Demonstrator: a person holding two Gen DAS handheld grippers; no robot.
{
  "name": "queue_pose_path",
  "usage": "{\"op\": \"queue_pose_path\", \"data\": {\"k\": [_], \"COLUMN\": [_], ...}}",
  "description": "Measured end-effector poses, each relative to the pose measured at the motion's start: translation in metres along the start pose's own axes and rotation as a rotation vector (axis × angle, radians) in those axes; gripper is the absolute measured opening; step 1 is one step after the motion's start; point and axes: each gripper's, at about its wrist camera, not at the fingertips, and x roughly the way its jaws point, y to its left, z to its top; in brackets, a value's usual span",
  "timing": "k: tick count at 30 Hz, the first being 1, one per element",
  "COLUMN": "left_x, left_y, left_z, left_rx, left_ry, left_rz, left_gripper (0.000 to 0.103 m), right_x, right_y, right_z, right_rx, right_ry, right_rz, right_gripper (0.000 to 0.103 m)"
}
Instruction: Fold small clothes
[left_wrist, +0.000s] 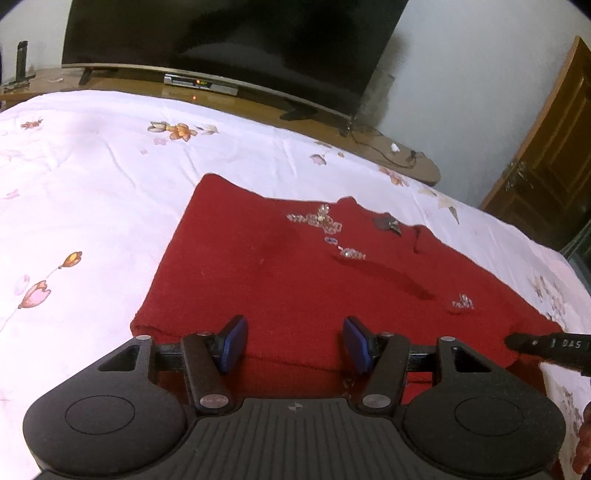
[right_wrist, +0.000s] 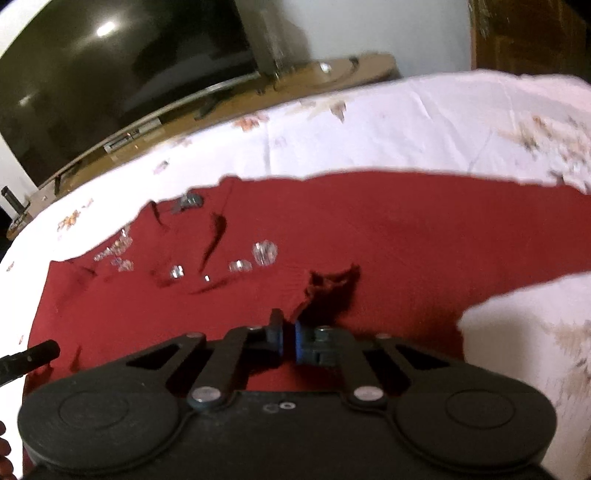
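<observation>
A red sweater is spread flat on a white floral sheet, its beaded trim lying toward 12 o'clock in the left wrist view. The left gripper is seen at 6 o'clock of that view with its blue pads set apart at a middling width; the sweater's near hem passes between and under them, and no cloth is pinched by them. Whether the pads touch the knit cannot be told. In the right wrist view the right gripper is seen with its pads brought together, almost no gap being left. A raised, ruffled fold of the sweater stands just beyond the fingertips at about 1 o'clock, and its lower edge runs down to the closed tips, so the cloth appears to be nipped there, though blur obscures the contact. The sweater fills the middle of that view from 9 to 3 o'clock. A television on a wooden stand is seen at 12 o'clock.
</observation>
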Motion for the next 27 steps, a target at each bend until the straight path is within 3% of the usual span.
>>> {"op": "queue_pose_path", "data": {"k": [6, 10, 13, 14, 16, 21, 24, 27], "left_x": [-0.001, 0.011, 0.014, 0.013, 0.009, 0.010, 0.020, 0.027], "left_y": [-0.004, -0.007, -0.008, -0.008, -0.008, -0.010, -0.004, 0.005], "left_z": [0.007, 0.004, 0.000, 0.000, 0.003, 0.012, 0.015, 0.014], "left_rx": [-0.029, -0.029, -0.019, -0.019, -0.033, -0.011, -0.037, -0.079], "left_ry": [-0.046, -0.005, 0.014, 0.015, 0.009, -0.011, 0.001, 0.012], "left_rz": [0.001, 0.012, 0.026, 0.028, 0.022, 0.030, 0.054, 0.069], "left_gripper": [0.058, 0.058, 0.058, 0.058, 0.058, 0.058, 0.058, 0.058], "right_x": [-0.014, -0.003, 0.010, 0.010, 0.002, -0.020, -0.024, -0.013], "right_y": [0.010, -0.006, -0.015, -0.016, -0.019, -0.035, -0.038, -0.033], "right_z": [0.021, 0.025, 0.021, 0.020, 0.017, 0.018, 0.017, 0.016], "right_rx": [-0.111, -0.105, -0.094, -0.096, -0.086, -0.041, -0.017, -0.033], "right_ry": [-0.109, -0.082, -0.002, 0.000, -0.029, -0.102, -0.121, -0.079], "right_rz": [0.002, -0.061, -0.080, -0.089, -0.091, -0.116, -0.054, -0.003], "right_gripper": [0.006, 0.010, 0.034, 0.047, 0.062, 0.060, 0.051, 0.047]}}
